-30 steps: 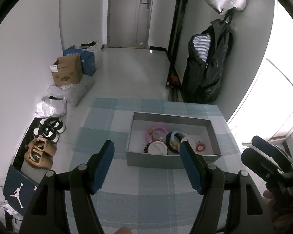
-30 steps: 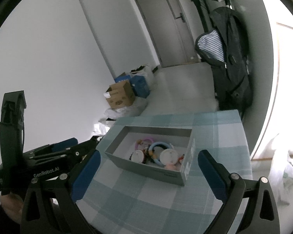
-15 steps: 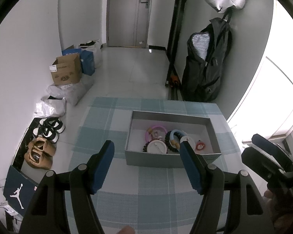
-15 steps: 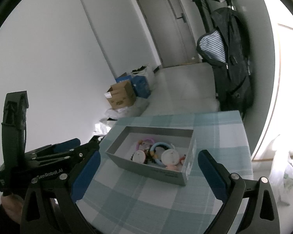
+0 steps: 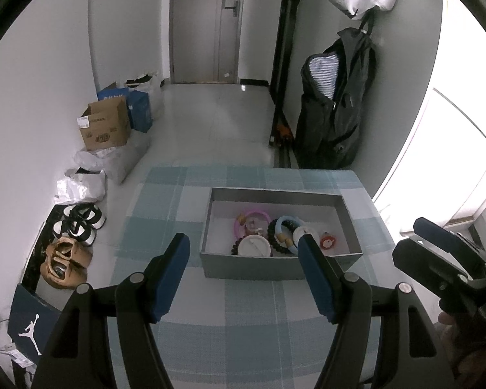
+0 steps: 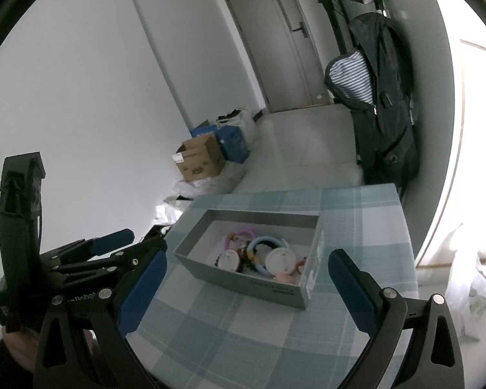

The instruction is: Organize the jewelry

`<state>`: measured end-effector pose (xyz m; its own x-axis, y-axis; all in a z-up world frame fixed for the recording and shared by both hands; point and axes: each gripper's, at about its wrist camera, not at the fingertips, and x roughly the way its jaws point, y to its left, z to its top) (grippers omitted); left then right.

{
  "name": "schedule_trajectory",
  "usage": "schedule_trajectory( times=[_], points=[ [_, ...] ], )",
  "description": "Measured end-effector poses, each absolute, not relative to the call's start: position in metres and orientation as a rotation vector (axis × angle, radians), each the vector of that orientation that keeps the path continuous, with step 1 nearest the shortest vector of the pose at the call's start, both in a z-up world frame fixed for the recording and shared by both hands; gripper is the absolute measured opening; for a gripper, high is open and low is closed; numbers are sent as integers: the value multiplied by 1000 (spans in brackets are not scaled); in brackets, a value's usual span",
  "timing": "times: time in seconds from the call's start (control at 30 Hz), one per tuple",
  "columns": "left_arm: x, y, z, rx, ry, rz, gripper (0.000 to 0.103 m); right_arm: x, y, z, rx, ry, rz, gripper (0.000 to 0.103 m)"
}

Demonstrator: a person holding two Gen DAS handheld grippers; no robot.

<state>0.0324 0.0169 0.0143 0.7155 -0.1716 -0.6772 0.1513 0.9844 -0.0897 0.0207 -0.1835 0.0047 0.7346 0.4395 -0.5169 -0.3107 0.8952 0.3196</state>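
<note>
Bracelets [image 5: 277, 233] heaped in grey box [image 5: 275, 196] ahead of left hand-held gripper [image 5: 244, 275]; right hand-held gripper [image 6: 248, 287] likewise wide apart, empty. Fits tidied or unsorted.

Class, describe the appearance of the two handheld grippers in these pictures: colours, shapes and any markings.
Both the left gripper and the right gripper have black frames with triangular cut-outs, silver round bolts and two long fingers faced with blue pads. The right wrist view shows white lettering, partly hidden, on the left gripper's black body. No cables or sleeves are visible.
</note>
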Motion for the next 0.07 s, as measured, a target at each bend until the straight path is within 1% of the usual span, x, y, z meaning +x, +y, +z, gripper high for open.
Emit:
schedule_trajectory(
  times=[0.07],
  points=[
    [33,17,14,-34,750,-181,65,21,-184,4,217,621,416,101]
  ],
)
